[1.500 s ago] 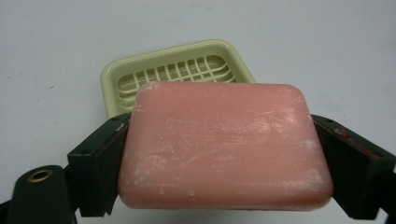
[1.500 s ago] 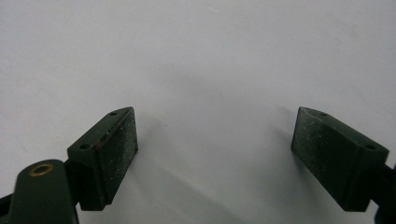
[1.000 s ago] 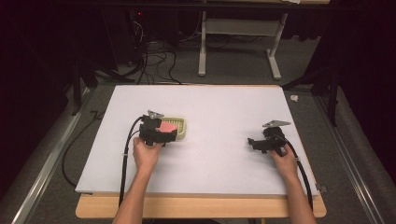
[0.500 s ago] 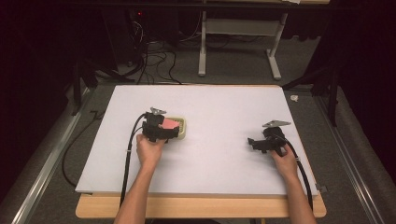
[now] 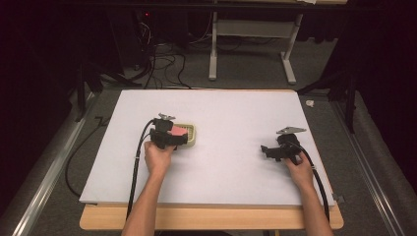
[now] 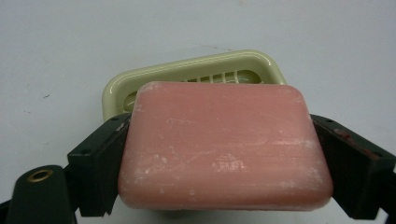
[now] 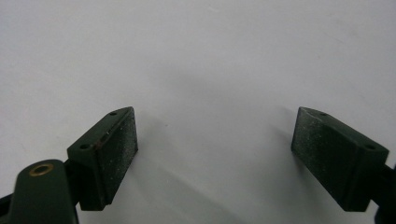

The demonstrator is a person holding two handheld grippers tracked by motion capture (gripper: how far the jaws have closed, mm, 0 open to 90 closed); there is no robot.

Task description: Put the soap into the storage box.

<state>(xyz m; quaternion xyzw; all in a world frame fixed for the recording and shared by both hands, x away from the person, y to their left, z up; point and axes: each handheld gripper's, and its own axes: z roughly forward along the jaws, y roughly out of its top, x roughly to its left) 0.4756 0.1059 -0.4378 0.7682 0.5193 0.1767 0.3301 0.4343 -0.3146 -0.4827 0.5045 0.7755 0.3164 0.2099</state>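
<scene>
my left tongs (image 6: 224, 154) grip a pink soap bar (image 6: 224, 147), one jaw on each short end. the bar sits over the near part of a pale green soap dish (image 6: 196, 70), slatted bottom visible behind it. dish rests on the white desk (image 5: 236, 113), left of centre. my right tongs (image 7: 215, 154) are spread wide, holding nothing, low over bare desk, well apart from the dish.
</scene>
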